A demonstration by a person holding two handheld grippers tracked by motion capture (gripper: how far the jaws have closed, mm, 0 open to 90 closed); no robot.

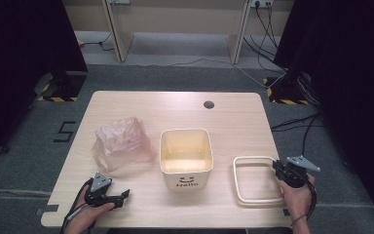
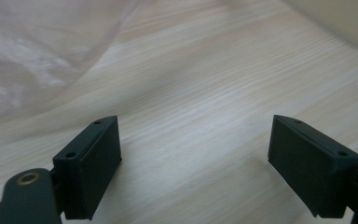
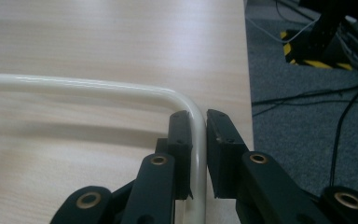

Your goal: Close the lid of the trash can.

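a light wooden table (image 1: 175, 105) fills the middle of the high view, its grain running across and a small dark round hole (image 1: 209, 104) near its far edge. around it lies grey carpet; black curtains hang at the upper left and upper right of the frame, yellow-and-black striped feet (image 1: 53, 98) sit at their bases, and cables (image 1: 292, 122) trail over the floor at the right.

at the lower right of the high view the right gripper (image 1: 283, 171) pinches the right side of a white frame (image 1: 246, 197), a rounded rectangle lying flat on the table near its right edge. in the right gripper view the jaws are pressed onto the thin white bar just below its curved corner.

at the lower left the left gripper (image 1: 119, 197) rests low over the table, jaws spread wide with bare wood between them.

a cream bin (image 1: 186, 183) with a smiling face stands open at the centre, just left of the frame. a crumpled pinkish clear plastic bag (image 1: 121, 144) sits to the left of the bin.
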